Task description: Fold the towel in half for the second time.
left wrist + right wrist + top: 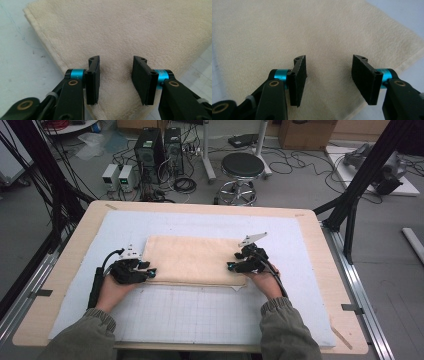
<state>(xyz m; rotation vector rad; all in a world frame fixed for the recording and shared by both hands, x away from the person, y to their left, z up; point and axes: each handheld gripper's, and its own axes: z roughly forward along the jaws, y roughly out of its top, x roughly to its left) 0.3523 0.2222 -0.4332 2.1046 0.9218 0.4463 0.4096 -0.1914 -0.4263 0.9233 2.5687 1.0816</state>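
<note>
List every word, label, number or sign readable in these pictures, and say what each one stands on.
None can be read.
The power supplies on the floor show lit displays, too small to read.
The towel, the grid mat and the cardboard box show no legible text.

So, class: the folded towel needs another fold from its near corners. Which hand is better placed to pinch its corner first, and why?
Left, narrowly. The left gripper has open jaws straddling the towel right at its corner tip. The right gripper also sits open over its corner, slightly further in from the tip.
</note>
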